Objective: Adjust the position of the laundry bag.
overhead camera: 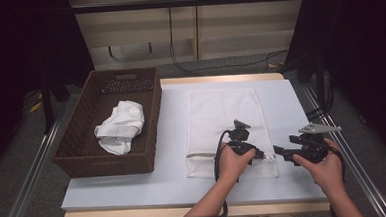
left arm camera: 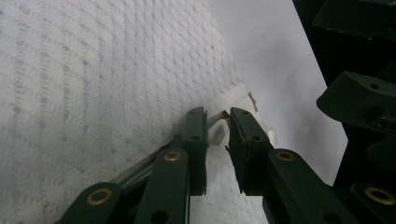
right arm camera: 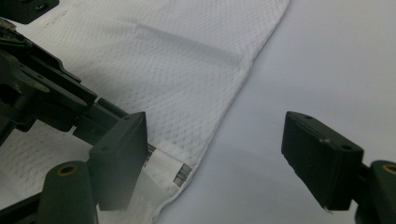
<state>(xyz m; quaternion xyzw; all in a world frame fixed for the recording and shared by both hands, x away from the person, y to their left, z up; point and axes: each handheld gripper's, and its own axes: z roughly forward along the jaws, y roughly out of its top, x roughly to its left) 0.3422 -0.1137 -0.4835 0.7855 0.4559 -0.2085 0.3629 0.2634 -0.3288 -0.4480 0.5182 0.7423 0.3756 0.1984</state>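
Note:
A white mesh bag (overhead camera: 220,114) lies flat on the white table top (overhead camera: 135,186). Its zipper runs along the near edge and ends at the near right corner. My left gripper (overhead camera: 260,154) is at that corner. In the left gripper view its jaws (left arm camera: 217,114) stand a narrow gap apart, with the white zipper pull (left arm camera: 215,134) between them against the left one. My right gripper (overhead camera: 282,154) is just to the right, pointing at the same corner. Its jaws (right arm camera: 215,126) are wide open and hold nothing, with the bag corner and zipper end (right arm camera: 166,169) below them.
A brown wicker basket (overhead camera: 73,145) stands at the table's left and holds a crumpled white cloth (overhead camera: 122,126). The table's right edge lies close beyond my right hand. Metal rails run along both sides, and cables lie on the floor behind.

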